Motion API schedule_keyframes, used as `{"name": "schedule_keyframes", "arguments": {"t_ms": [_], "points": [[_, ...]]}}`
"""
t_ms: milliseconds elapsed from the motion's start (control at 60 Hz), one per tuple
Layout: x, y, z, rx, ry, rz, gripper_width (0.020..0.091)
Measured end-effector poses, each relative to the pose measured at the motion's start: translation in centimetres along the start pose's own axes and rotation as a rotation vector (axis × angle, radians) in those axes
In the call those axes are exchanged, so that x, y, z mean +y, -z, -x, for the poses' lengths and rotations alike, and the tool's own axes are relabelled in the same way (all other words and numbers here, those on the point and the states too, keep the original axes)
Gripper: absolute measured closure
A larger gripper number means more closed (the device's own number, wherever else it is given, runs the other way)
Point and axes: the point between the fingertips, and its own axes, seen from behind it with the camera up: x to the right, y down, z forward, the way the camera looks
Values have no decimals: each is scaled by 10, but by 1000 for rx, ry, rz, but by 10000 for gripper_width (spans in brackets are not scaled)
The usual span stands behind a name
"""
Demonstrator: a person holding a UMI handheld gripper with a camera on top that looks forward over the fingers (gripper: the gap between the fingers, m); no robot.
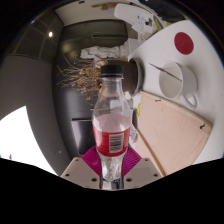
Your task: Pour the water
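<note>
Clear ribbed bottle (112, 122) (red label) between tongs (111, 172)

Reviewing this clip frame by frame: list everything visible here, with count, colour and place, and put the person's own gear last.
bottle: one, clear plastic with a red label and dark cap, upright between the fingers.
white cup: one, white, beyond the bottle on the white table.
white table: one, white, round-edged, bearing a red disc.
wooden board: one, pale tan, beside the bottle, ahead of the fingers.
tongs: one pair, pale fingers with magenta pads, closed on the bottle's lower part.
</note>
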Motion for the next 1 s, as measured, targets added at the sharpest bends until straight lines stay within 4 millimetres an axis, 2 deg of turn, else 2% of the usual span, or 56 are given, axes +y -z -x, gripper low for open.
{"name": "schedule_keyframes", "arguments": {"t_ms": [117, 150, 233, 300, 317, 550, 667, 800, 900, 1000], "points": [[-5, -15, -14, -22, -245, 31, 882], [-7, -13, -16, -24, -311, 34, 884], [-10, -23, -21, -41, -420, 43, 883], [-14, -26, -30, -40, -447, 42, 882], [-14, -21, -28, -36, -453, 44, 882], [-16, -25, -29, -22, -448, 75, 882], [-11, -21, -20, 7, -255, 115, 883], [-15, -13, 12, -6, 97, 148, 880], [-34, -3, 44, -18, 404, 124, 880], [-68, 11, 79, -33, 664, 58, 882]]}}
